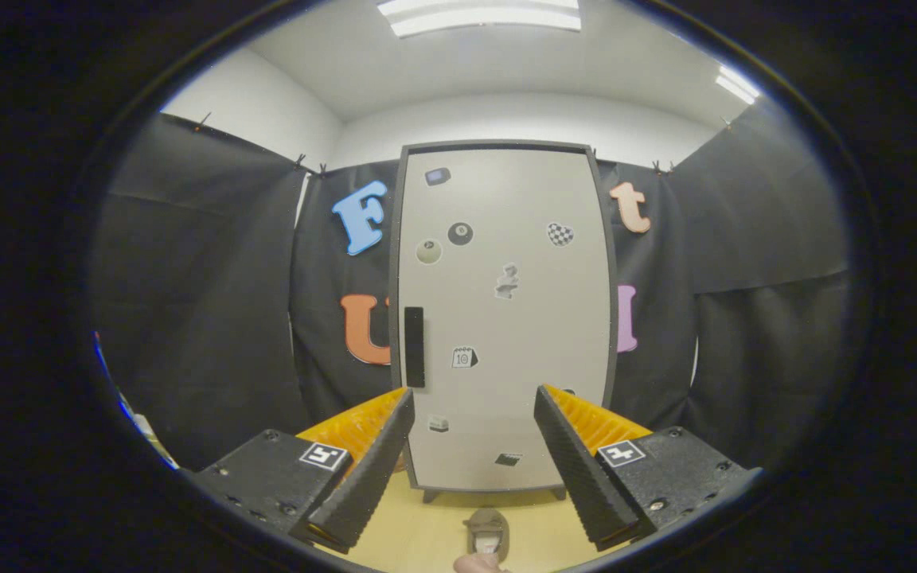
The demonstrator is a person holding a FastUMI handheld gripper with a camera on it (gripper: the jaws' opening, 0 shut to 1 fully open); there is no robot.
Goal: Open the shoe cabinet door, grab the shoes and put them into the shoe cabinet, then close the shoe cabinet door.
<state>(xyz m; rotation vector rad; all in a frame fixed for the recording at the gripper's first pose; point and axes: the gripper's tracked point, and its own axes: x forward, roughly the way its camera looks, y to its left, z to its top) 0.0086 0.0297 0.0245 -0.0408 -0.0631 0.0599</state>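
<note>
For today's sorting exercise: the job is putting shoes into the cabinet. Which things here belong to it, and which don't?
Belong to the job:
- shoe cabinet, door closed
- door handle
- shoe on the floor
- gripper, fingers open, holding nothing

Just there:
- stickers on the door
- ceiling lights

The gripper (474,430) has 2 wedge-shaped fingers (367,469) with finely ribbed inner faces and ridged outer sides. Each finger sits on a dark, matte block studded with small screws and bearing 1 square black-and-white marker (324,456).
</note>
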